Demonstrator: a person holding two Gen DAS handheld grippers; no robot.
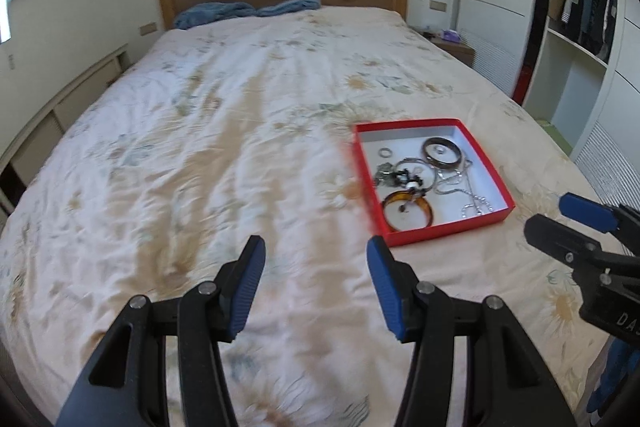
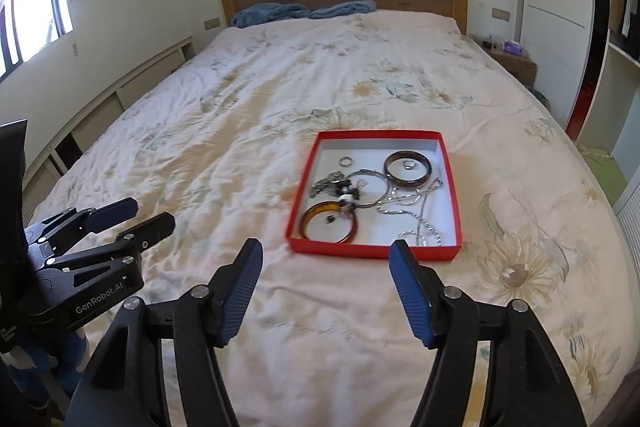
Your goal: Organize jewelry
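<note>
From where I stood the sorting looked all but finished: every piece I could see lay inside the red box (image 2: 375, 250), which sat on the bedspread (image 2: 248, 115) toward the bed's right edge and near its foot, and nothing glinted loose on the cloth around it. What might have been left, I judged, was untangling, since the pieces were heaped together rather than set apart. The box was a shallow square of card, red outside and plain white within. At its near left corner lay an amber bangle (image 2: 329, 225), glossy and translucent like resin; toward the far right corner a dark bangle (image 2: 409, 167), smooth and thick, with a small ring (image 2: 407, 164) inside its circle; another small ring (image 2: 345, 161) lay near the far left corner. A thin metal hoop (image 2: 370, 187), a beaded clump and silver chains (image 2: 424, 217) ran in loose loops toward the near right corner. The bedspread was soft, creased cotton printed with pale flowers. The left gripper (image 1: 316, 287) and the right gripper (image 2: 326, 293) both hung above the cloth short of the box, fingers spread wide, with nothing between them
</note>
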